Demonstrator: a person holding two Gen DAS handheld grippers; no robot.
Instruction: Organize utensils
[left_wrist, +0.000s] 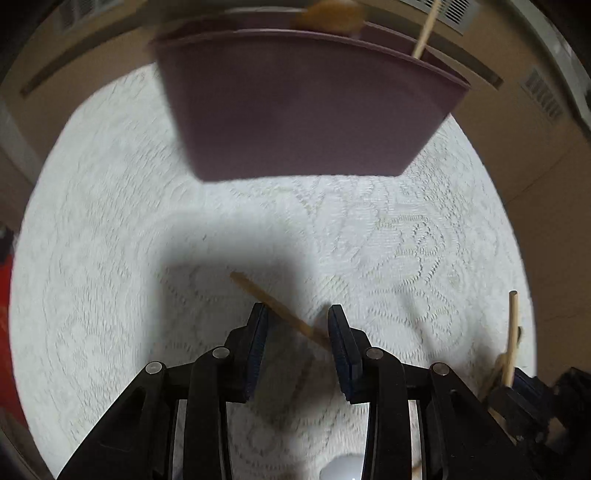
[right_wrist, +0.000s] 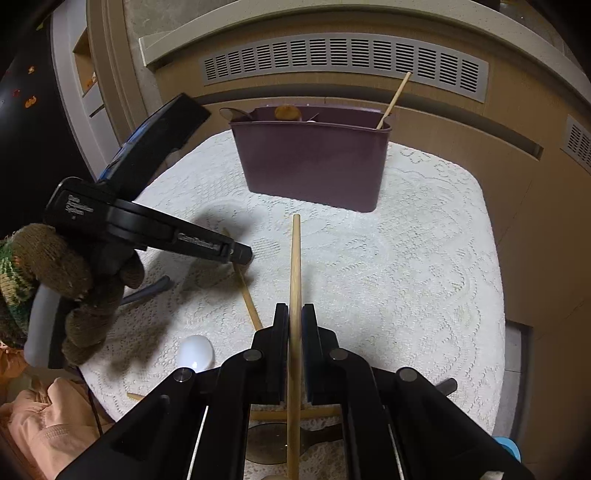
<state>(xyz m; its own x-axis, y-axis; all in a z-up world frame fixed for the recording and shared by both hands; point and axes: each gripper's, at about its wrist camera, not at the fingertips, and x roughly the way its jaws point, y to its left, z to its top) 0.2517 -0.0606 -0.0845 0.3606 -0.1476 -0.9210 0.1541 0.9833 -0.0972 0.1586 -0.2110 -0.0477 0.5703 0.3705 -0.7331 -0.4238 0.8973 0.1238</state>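
Note:
A purple utensil caddy (left_wrist: 303, 110) (right_wrist: 310, 162) stands at the far side of the lace-covered table (right_wrist: 424, 266). It holds a wooden spoon (right_wrist: 287, 112) and a thin wooden stick (right_wrist: 393, 99). My left gripper (left_wrist: 297, 321) (right_wrist: 236, 254) is open, pointing down just over a wooden chopstick (left_wrist: 280, 310) (right_wrist: 247, 295) that lies slantwise between its fingers; the pads are clear of it. My right gripper (right_wrist: 294, 314) is shut on another wooden chopstick (right_wrist: 295, 266) (left_wrist: 512, 332), which sticks out forward toward the caddy.
A white spoon (right_wrist: 195, 354) lies near the table's front left, with a grey handle (right_wrist: 147, 291) beyond it. Under my right gripper lie a dark ladle (right_wrist: 273, 439) and another wooden stick (right_wrist: 321, 411). A gloved hand (right_wrist: 74, 280) holds the left gripper. A vented cabinet (right_wrist: 343, 62) stands behind the table.

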